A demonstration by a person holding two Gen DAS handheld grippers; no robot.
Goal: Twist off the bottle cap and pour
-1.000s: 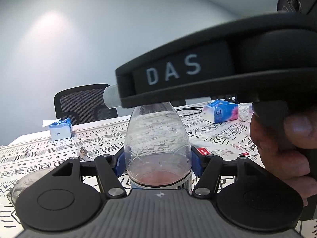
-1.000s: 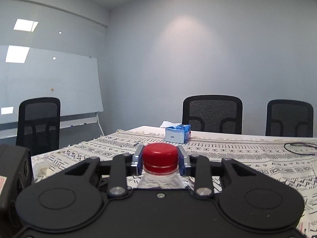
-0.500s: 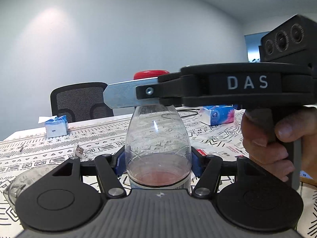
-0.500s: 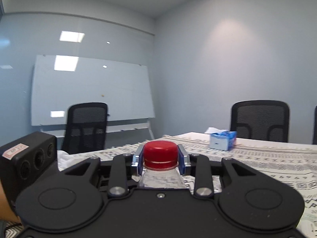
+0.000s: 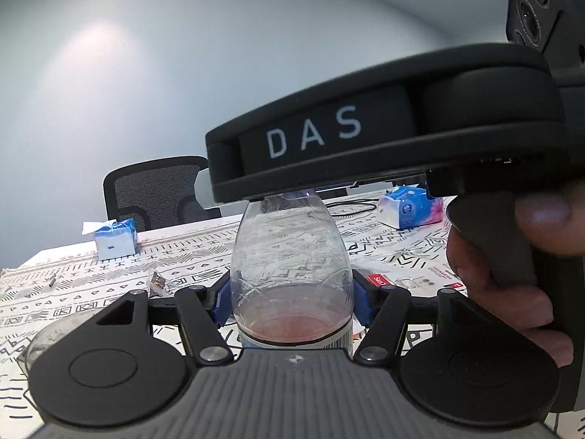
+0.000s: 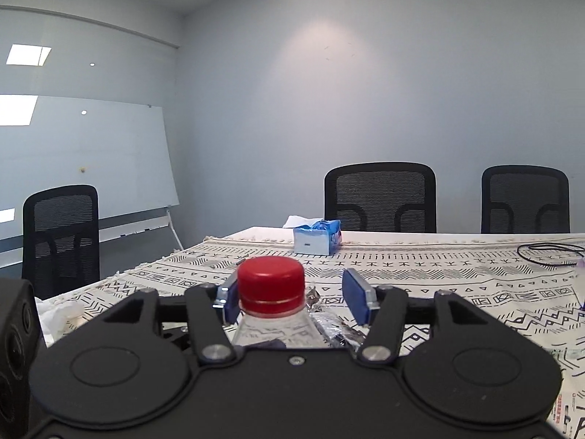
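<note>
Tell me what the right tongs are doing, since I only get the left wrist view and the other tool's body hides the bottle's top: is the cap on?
Observer: Yes. In the right wrist view the red cap sits on the neck of the bottle.
Operator: Are the right tongs clamped on it?
Observer: No. The right tongs stand open. The blue pad on the picture's left is close beside the cap, and the other pad is clearly apart from it.
</note>
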